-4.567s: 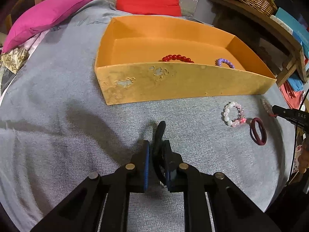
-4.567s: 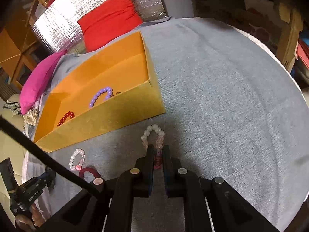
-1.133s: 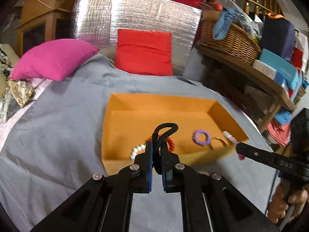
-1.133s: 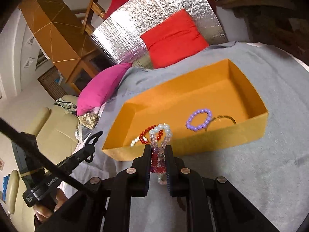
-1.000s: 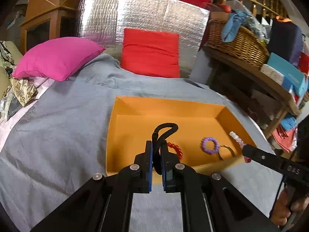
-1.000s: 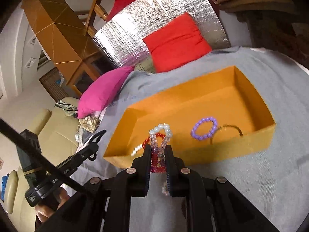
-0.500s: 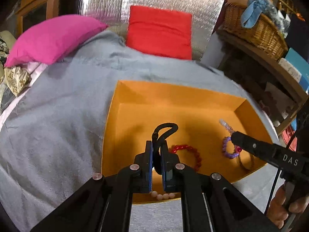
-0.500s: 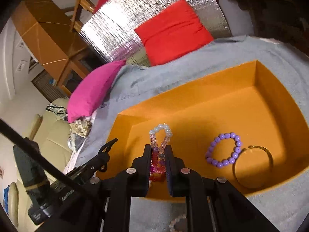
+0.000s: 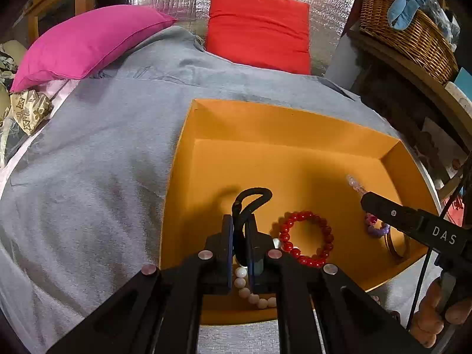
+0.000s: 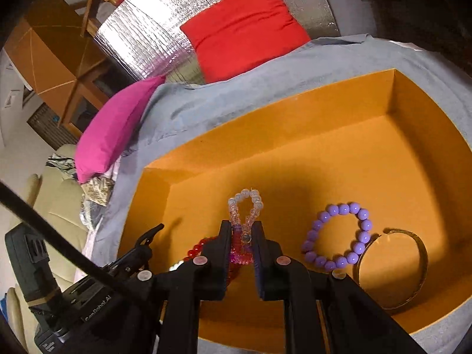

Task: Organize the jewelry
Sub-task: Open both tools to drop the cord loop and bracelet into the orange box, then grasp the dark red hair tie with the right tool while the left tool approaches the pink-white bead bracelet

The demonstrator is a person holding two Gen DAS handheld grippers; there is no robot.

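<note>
Now the left gripper is pinched tight on a black hair tie, whose loop sticks up past the fingertips above the floor of the orange box. Just beside it in the box lies a red bead bracelet, and a string of pale beads shows under the left gripper near the box's front wall.

The right gripper is clamped on a clear-and-pink beaded bracelet; its loop of clear beads stands above the fingertips, over the box floor. On the right side of the box rest a purple bead bracelet and, touching or nearly touching it (hard to say which), a gold bangle close to the right wall.

The box sits on a grey blanket covering the bed. At the blanket's far edge lie a pink pillow and a red cushion, with a silver foil panel behind them. A wicker basket stands on a shelf off the right edge.
</note>
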